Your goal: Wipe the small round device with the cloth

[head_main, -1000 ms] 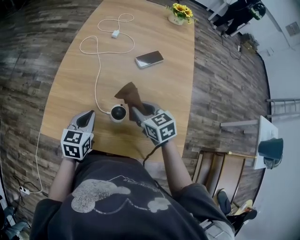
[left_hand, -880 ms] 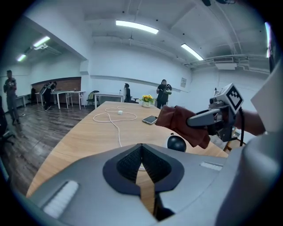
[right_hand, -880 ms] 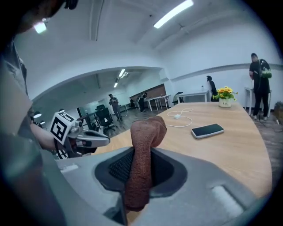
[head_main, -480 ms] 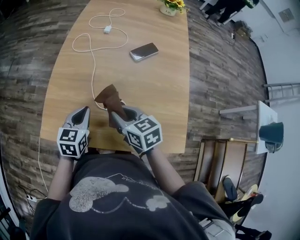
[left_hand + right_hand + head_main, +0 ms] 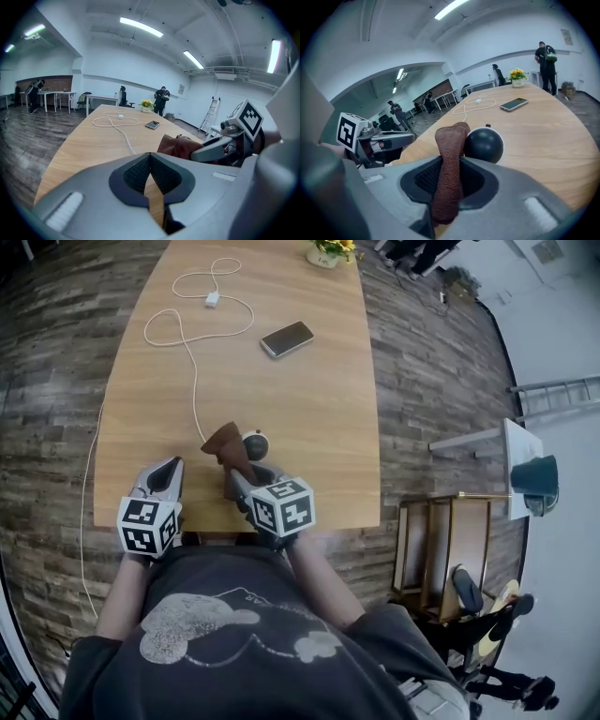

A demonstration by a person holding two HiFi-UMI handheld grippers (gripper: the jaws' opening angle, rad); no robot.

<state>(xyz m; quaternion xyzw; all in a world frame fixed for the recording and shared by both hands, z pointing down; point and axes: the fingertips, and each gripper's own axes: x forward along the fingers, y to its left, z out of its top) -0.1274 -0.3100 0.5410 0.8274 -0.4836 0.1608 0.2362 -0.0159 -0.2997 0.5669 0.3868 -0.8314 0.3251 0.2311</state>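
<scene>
The small round device [image 5: 255, 442] is a white ball with a dark front [image 5: 483, 145], standing on the wooden table [image 5: 319, 399] near its front edge. A white cable [image 5: 191, 381] runs from it up the table. My right gripper [image 5: 234, 479] is shut on a brown cloth [image 5: 226, 445], which sticks up from the jaws [image 5: 451, 164] just left of the device, touching or nearly touching it. My left gripper [image 5: 166, 476] is shut and empty, low over the table's front edge to the left [image 5: 151, 183].
A phone [image 5: 287, 337] lies farther up the table, with a charger plug [image 5: 213, 299] on the looped cable and a flower pot [image 5: 324, 254] at the far end. A side stand with a dark cup [image 5: 531, 480] is to the right. People stand far off.
The round device, hidden behind the cloth half a second ago, shows again to the cloth's right. The right gripper with the cloth sits slightly left and nearer me. The left gripper stays put.
</scene>
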